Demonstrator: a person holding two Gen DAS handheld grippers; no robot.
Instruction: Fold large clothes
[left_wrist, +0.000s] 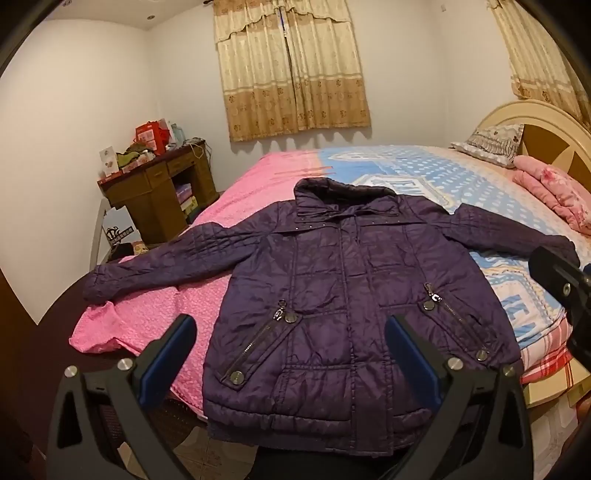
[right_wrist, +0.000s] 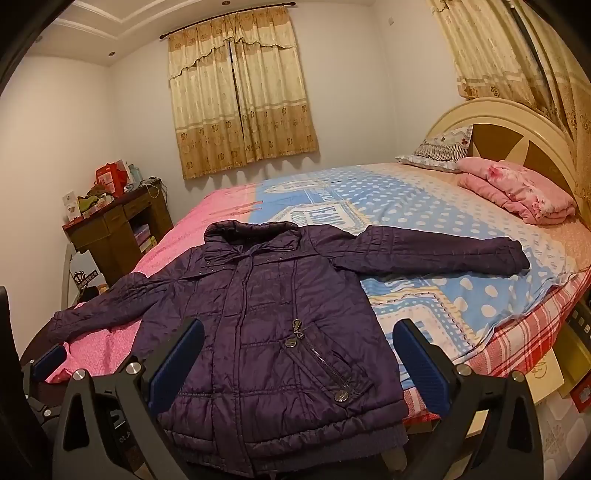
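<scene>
Purple jacket (left_wrist: 332, 295) spread flat on bed (left_wrist: 424, 173); left tongs (left_wrist: 291, 339) and right tongs (right_wrist: 299, 343) wide, empty, above its hem.

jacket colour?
Dark purple, quilted jacket, lying flat on the bed; shows best in the left wrist view.

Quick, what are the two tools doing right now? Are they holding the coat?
Left tool: open, holding nothing, above the purple quilted padded jacket.
Right tool: open, holding nothing, above the same jacket.
</scene>
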